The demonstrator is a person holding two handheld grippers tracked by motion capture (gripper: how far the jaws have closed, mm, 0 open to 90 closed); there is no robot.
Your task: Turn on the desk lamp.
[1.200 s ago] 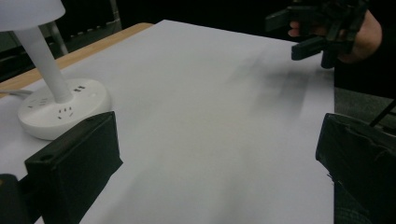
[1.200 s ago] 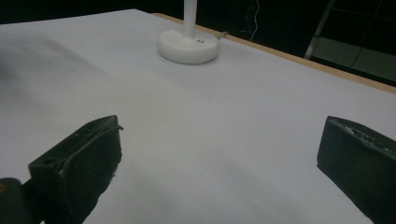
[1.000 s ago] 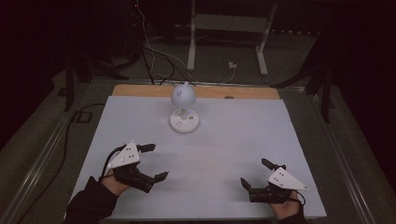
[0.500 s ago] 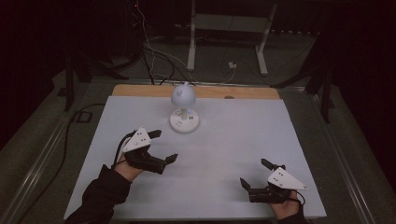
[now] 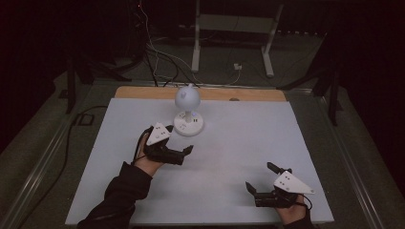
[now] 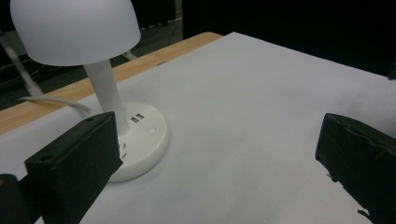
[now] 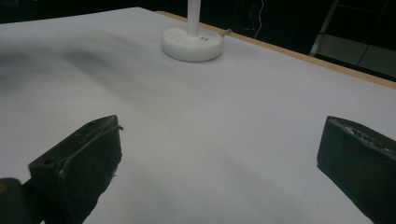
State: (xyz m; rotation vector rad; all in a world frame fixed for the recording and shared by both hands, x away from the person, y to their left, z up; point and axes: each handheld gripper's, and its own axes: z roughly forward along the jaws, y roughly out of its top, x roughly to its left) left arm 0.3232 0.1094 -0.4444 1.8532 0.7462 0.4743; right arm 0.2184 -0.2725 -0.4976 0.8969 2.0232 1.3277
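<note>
At the near right edge of the white worktop [image 5: 239,157], the right gripper [image 5: 261,183] rests low with its jaws spread wide and nothing between them. Farther in, left of centre, the left gripper [image 5: 177,143] sits with jaws wide and empty, just beside the round base of a small white lamp [image 5: 188,112]. The lamp stands upright toward the far edge, near a strip of bare wood [image 5: 248,94].

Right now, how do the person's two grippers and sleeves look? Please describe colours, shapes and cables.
Both the left gripper and the right gripper are black, each with two blocky black jaws that look wrapped in matte tape. A pale grey three-cornered plate with small dark dots sits on top of each. A thin black cable loops by the left gripper. The left sleeve is dark, long and creased; a dark cuff shows at the right wrist.
</note>
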